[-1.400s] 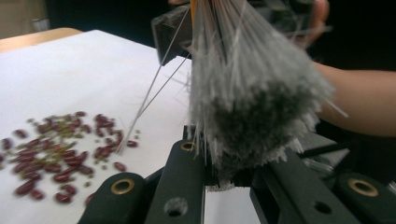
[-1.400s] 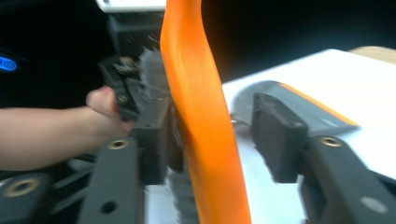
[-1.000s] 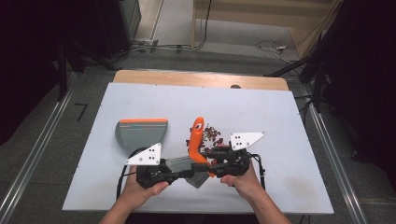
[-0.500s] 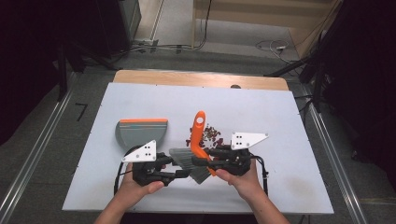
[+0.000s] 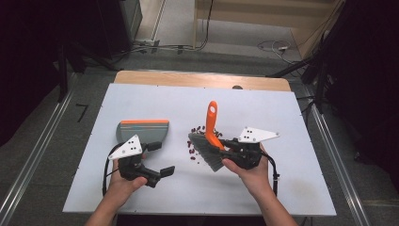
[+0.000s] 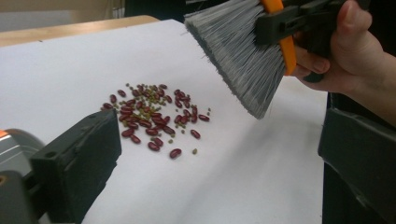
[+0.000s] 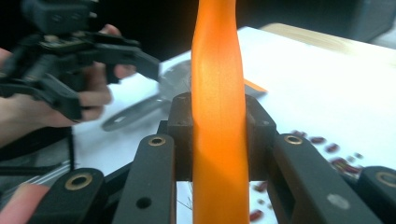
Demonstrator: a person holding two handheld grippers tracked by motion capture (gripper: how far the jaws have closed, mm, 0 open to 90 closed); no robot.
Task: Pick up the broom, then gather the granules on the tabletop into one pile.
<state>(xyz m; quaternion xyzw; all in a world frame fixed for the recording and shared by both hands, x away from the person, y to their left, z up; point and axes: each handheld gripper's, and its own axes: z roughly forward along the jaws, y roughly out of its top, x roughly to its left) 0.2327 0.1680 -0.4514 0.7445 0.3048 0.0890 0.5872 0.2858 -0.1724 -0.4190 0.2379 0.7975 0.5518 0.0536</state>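
A hand brush with an orange handle (image 5: pixel 212 117) and grey bristles (image 5: pixel 207 154) is held tilted above the white table (image 5: pixel 282 122). My right gripper (image 5: pixel 225 147) is shut on the handle (image 7: pixel 217 116), just above the bristles (image 6: pixel 243 56). A scatter of dark red beans (image 5: pixel 196 136) lies on the table under and to the left of the brush head, and is seen close up as beans (image 6: pixel 154 116). My left gripper (image 5: pixel 160 159) sits left of the brush; its jaws have just been opening and hold nothing. A grey dustpan with an orange rim (image 5: pixel 142 129) lies behind it.
The person's right hand (image 6: pixel 345 60) shows beside the bristles. The left hand and its gripper (image 7: pixel 70 60) appear at the left of the right gripper view. A wooden strip (image 5: pixel 197 79) runs along the table's far edge. Metal rails (image 5: pixel 334 155) flank the table.
The left gripper was at the brush head with its jaws shut. It has since opened and drawn back to the left. The right gripper keeps the brush almost in place.
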